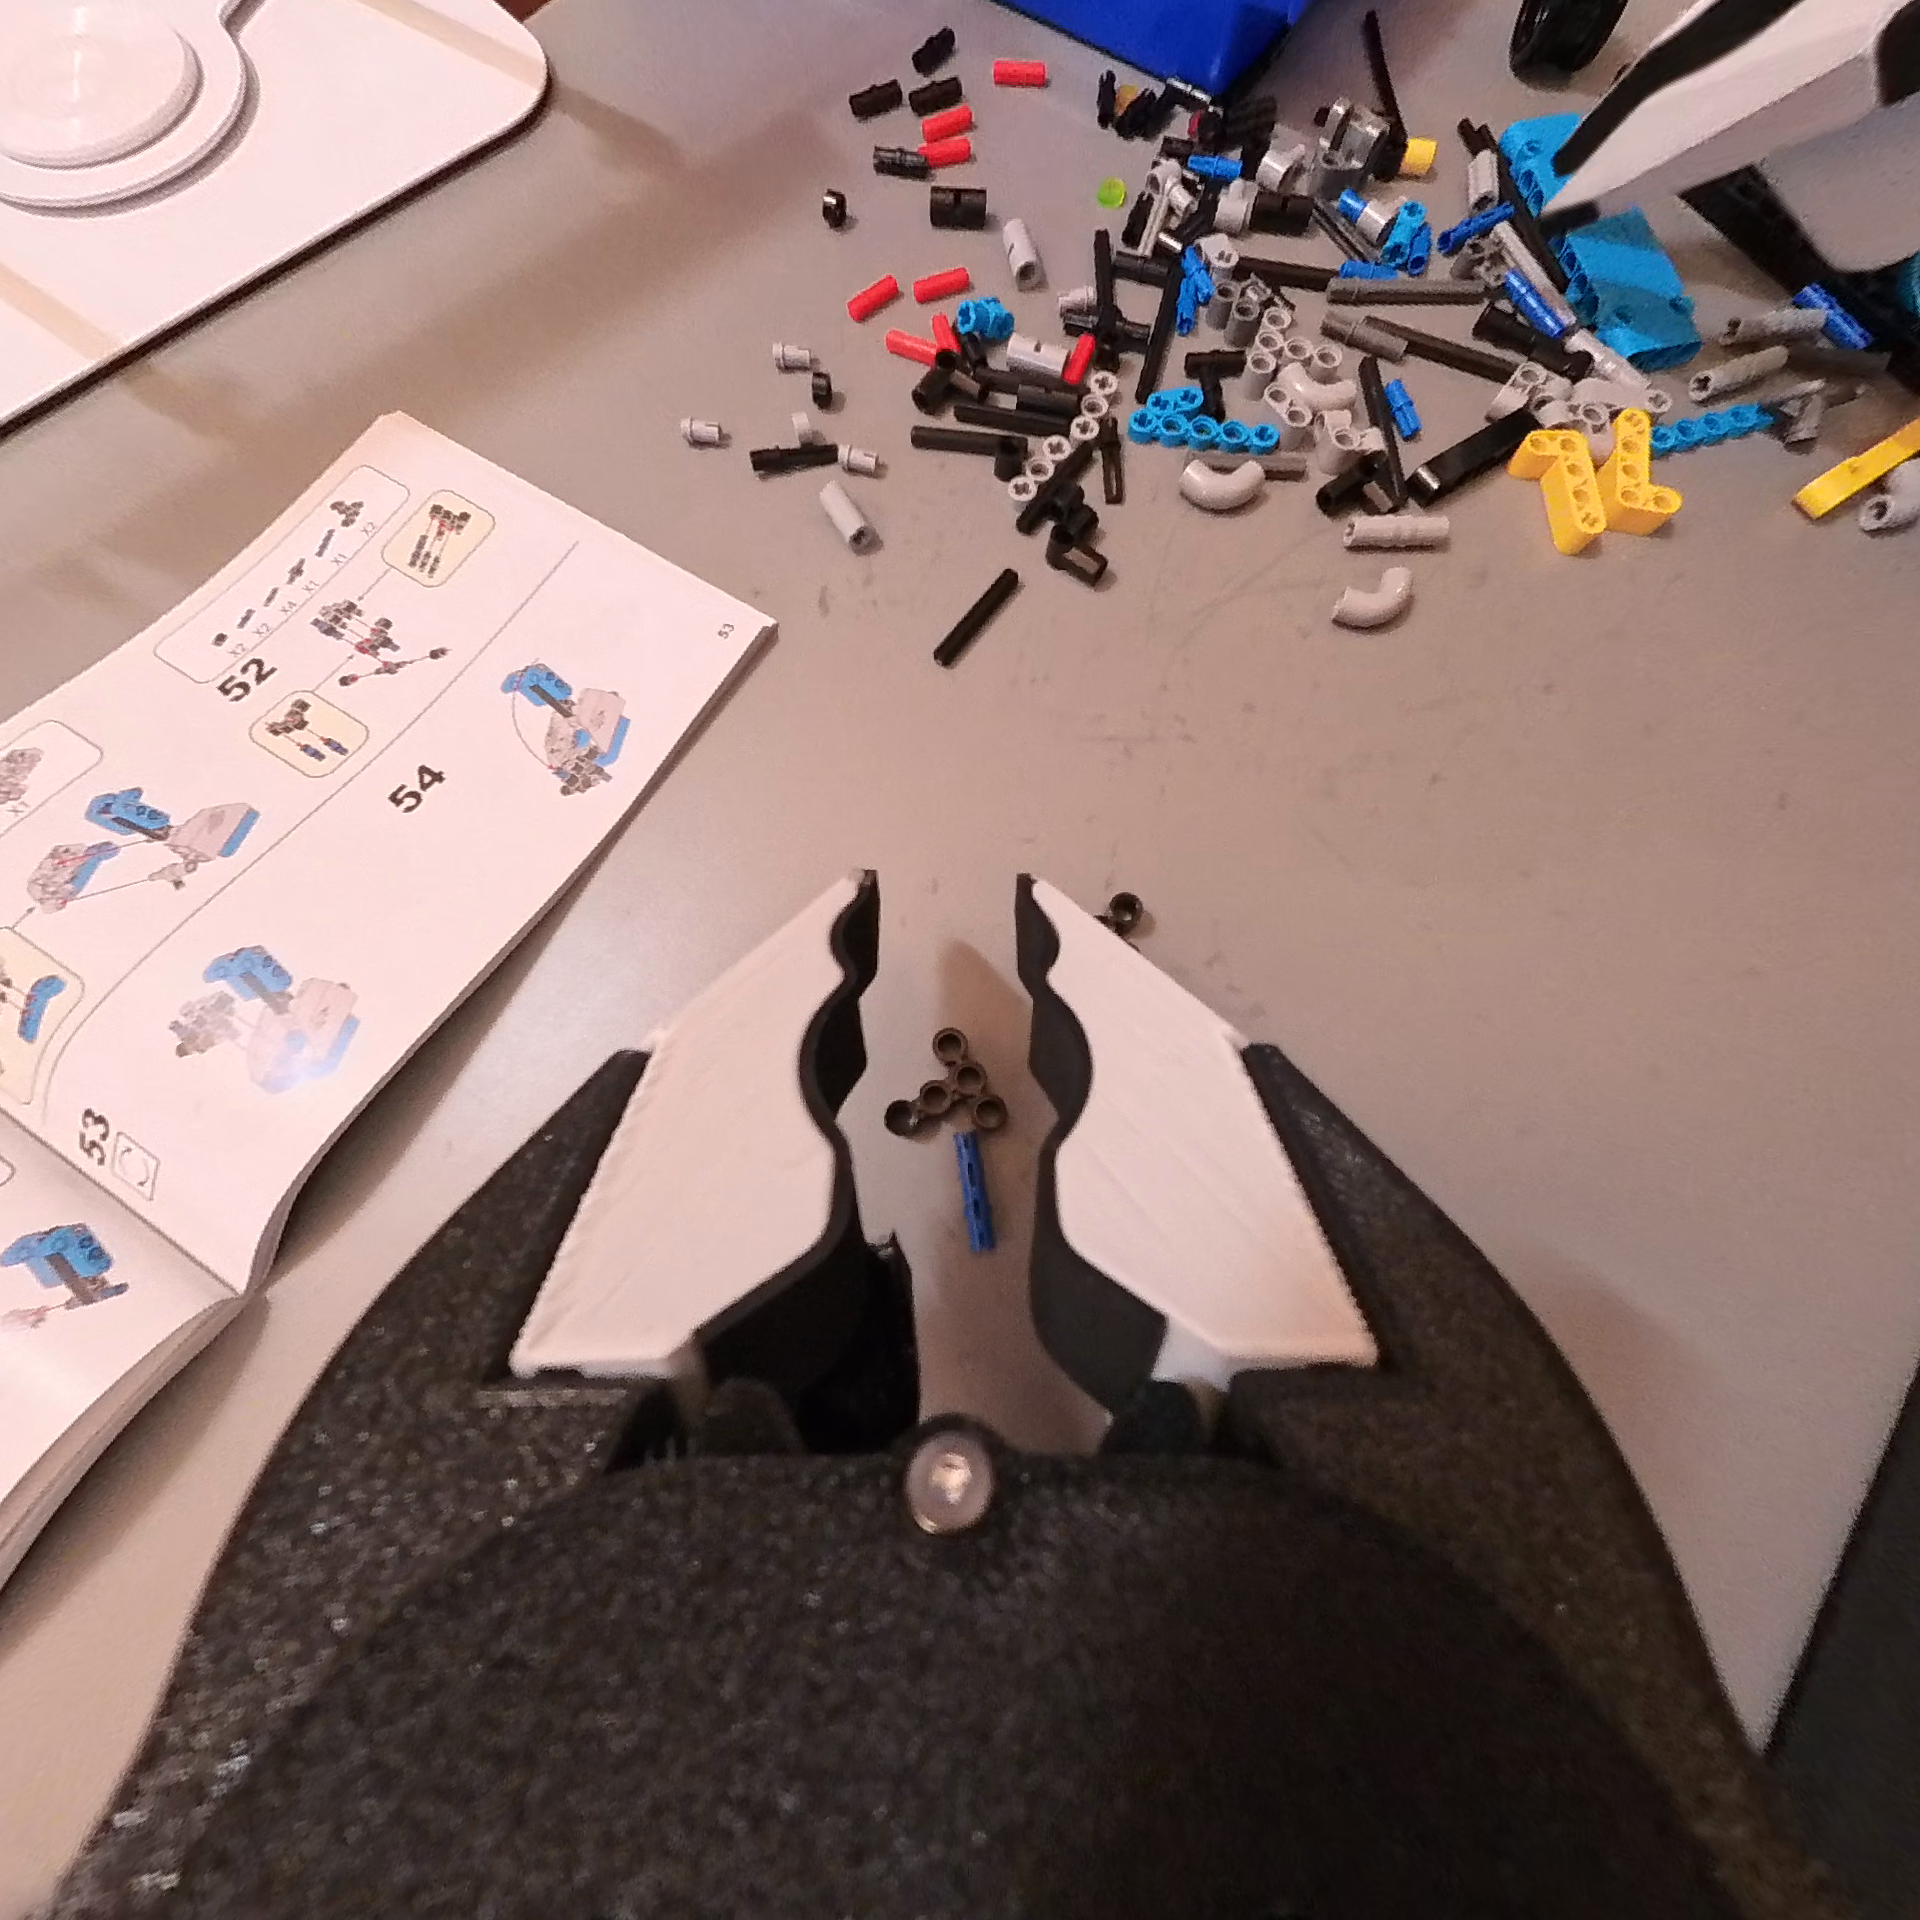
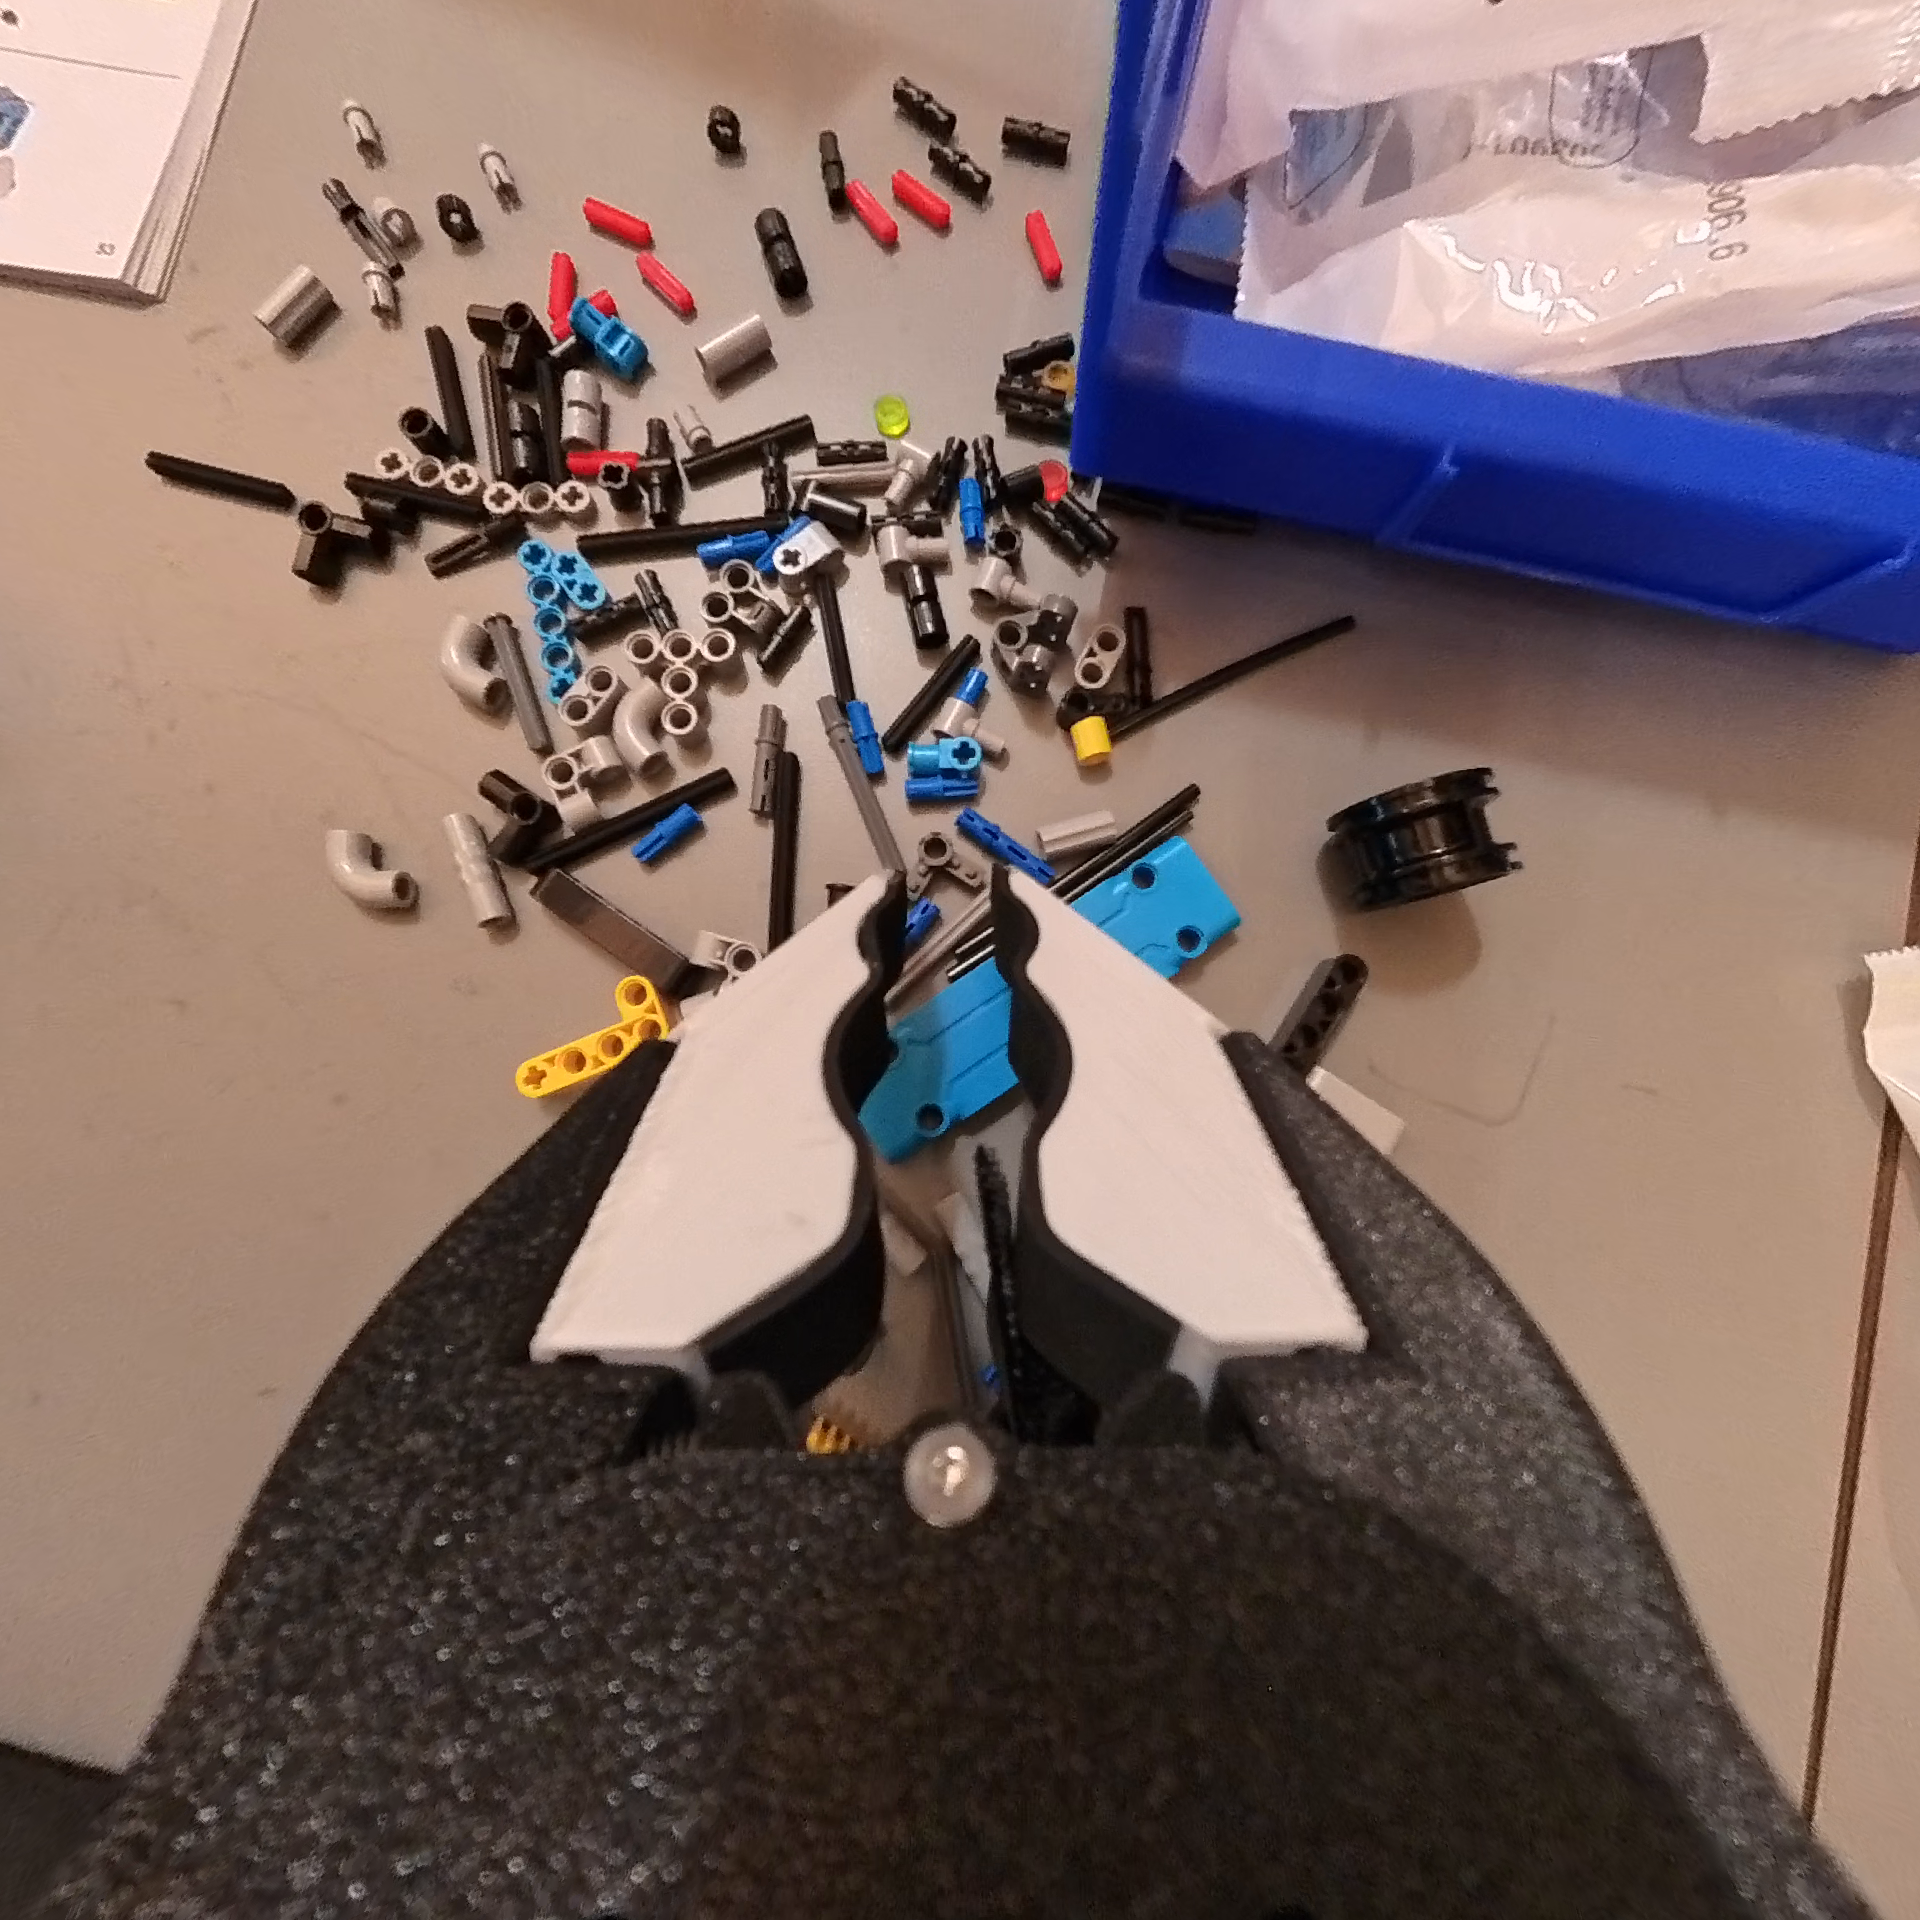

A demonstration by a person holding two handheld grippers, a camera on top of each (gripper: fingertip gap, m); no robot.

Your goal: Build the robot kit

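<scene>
My left gripper is open and empty, low over the grey table. Between its fingers on the table lie a dark three-armed connector and a small blue pin. A tiny black ring lies just right of the right fingertip. My right gripper is open with a narrower gap and hovers over the near edge of a scattered pile of small building pieces. Under its jaws I see a light-blue panel and thin rods; none looks gripped. The right gripper also shows in the left wrist view.
An open instruction booklet lies left, with a white tray behind it. A blue bin with plastic bags stands at the back right. A black wheel and a yellow L-beam flank the right gripper. The pile of pieces lies ahead. There is about 25 cm between the tips of the two grippers.
</scene>
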